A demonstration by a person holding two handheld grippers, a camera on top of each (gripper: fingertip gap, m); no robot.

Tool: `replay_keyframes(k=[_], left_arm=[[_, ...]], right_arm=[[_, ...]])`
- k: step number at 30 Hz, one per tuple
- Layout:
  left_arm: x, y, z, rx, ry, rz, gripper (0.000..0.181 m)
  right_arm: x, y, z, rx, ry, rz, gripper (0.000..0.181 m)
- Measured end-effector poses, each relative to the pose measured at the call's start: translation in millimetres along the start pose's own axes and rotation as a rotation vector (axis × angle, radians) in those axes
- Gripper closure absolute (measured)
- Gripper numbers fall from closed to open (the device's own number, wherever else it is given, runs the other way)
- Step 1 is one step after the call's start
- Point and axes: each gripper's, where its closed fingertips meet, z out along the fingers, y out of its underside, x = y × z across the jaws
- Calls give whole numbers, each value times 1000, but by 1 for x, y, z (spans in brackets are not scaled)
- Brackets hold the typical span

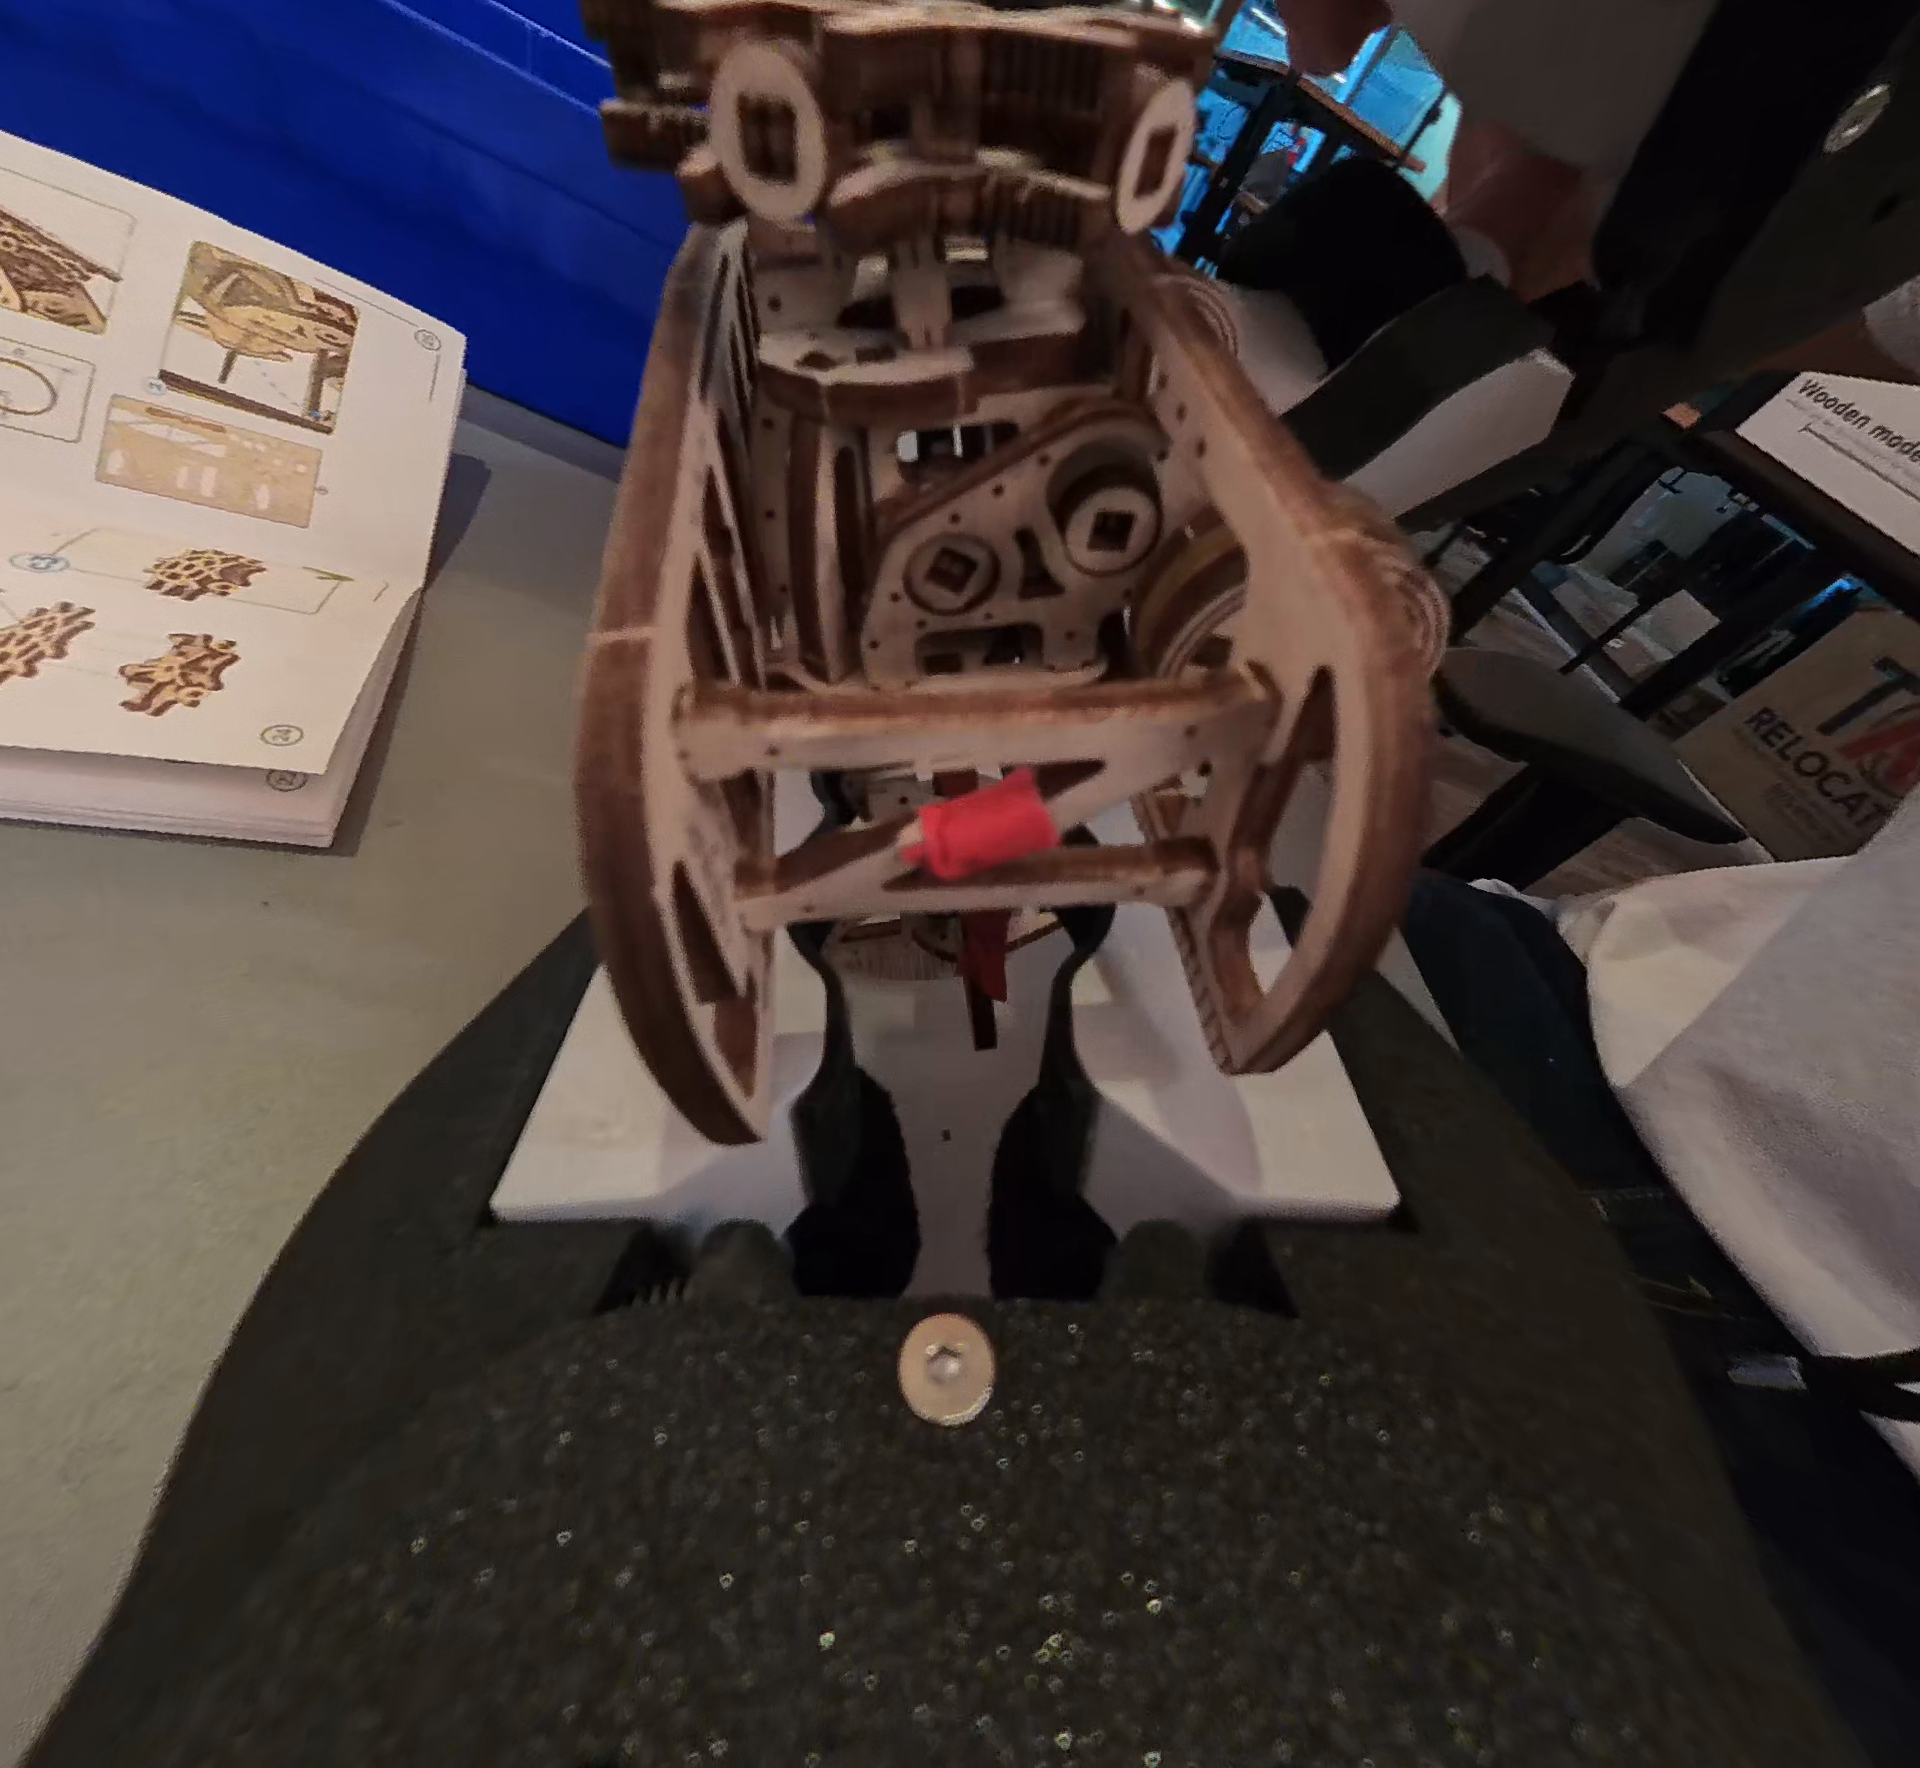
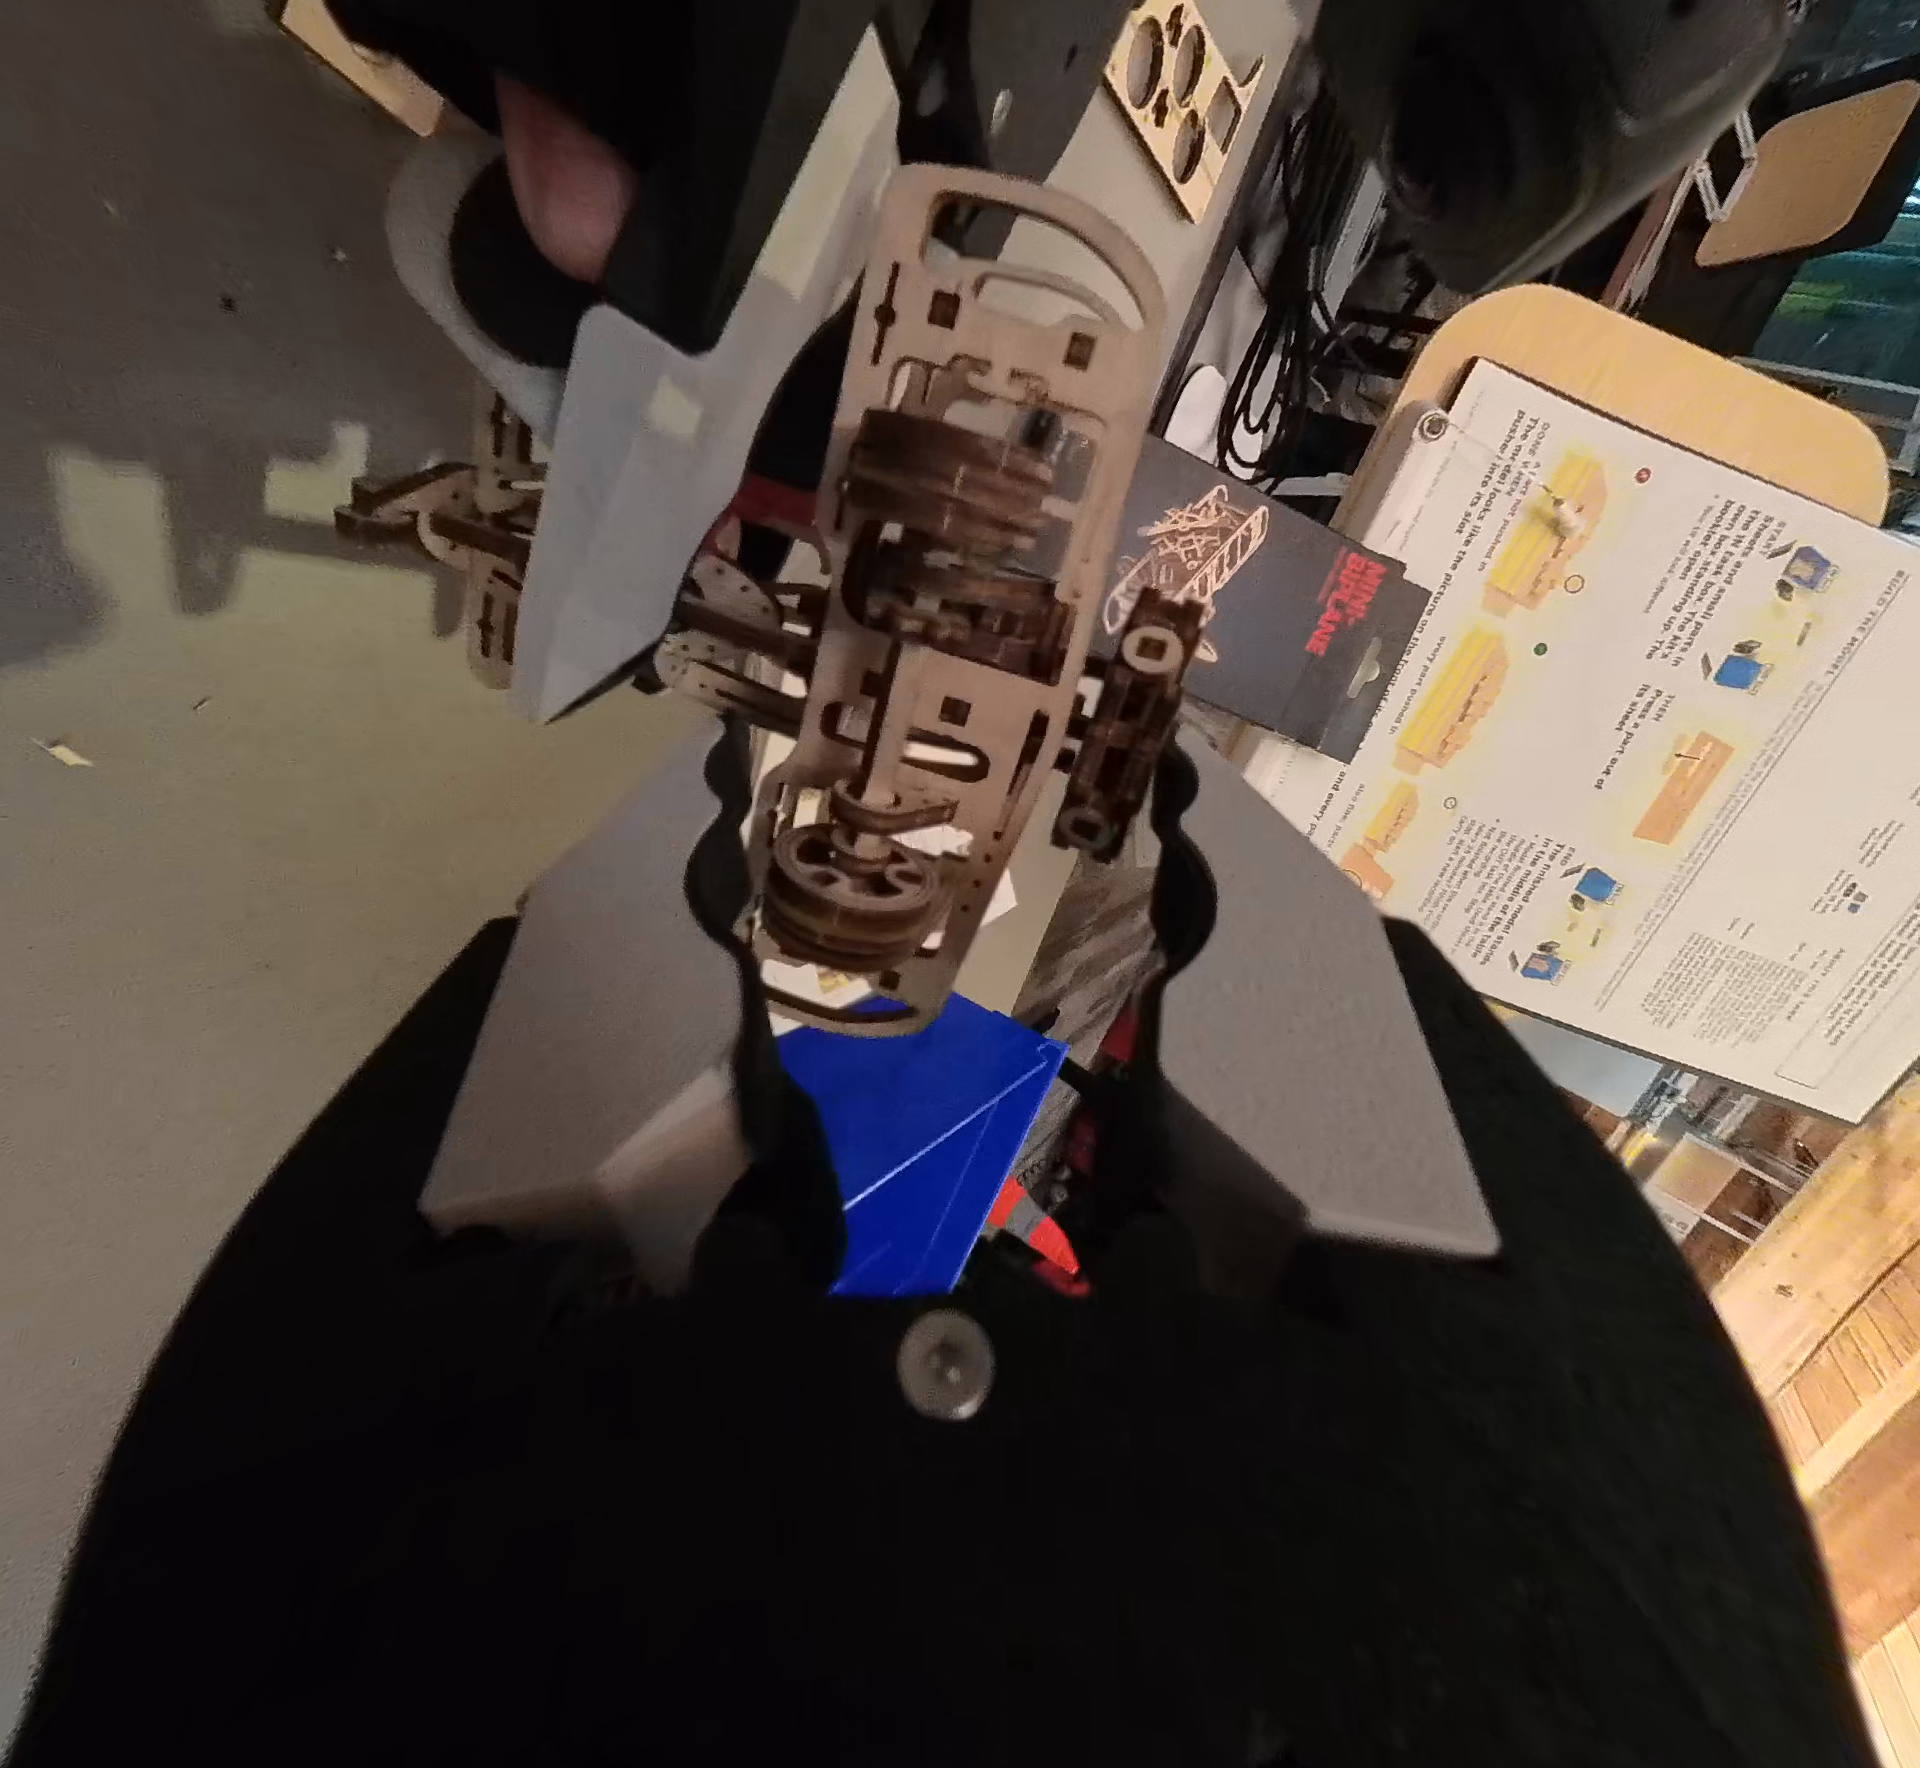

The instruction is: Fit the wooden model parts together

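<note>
Model: wooden model [image 1: 935, 575], a half-built frame of laser-cut parts with a small red piece [image 1: 982, 830] low in it, held up off the table [image 1: 208, 1043].
Left hand-held gripper [image 1: 945, 1012]: fingers closed on the model's lower end.
Right hand-held gripper [image 2: 951, 897]: jaws narrowed around the model's opposite end, its fingers [image 2: 1299, 1022] close on both sides; firm contact cannot be told.
Booklet: open instruction booklet [image 1: 208, 523] lying on the table left of the model.
Bin: blue bin [image 1: 260, 87] behind the booklet.
Sheet: printed instruction sheet [image 2: 1662, 731] to the right in the right wrist view.
</note>
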Motion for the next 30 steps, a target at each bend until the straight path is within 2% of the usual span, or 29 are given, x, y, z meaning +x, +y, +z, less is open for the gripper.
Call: replay_keyframes(k=[7,14,17,20,24,30], left_arm=[[-7,-3,-2,29,-106,55,149],[-11,-2,-1,22,-114,31,150],[-10,1,2,-7,-107,32,149],[-6,10,9,-70,-136,117,150],[-5,9,8,-58,-154,148,149],[-6,6,6,-38,-151,130,149]], right_arm=[[5,0,2,-30,32,-11,107],[5,1,5,-21,36,-28,107],[-1,-1,3,-10,6,-44,92],[-7,-5,2,-10,-46,-60,82],[-13,-4,2,-10,-68,-51,89],[-9,5,-3,-41,-19,-35,87]])
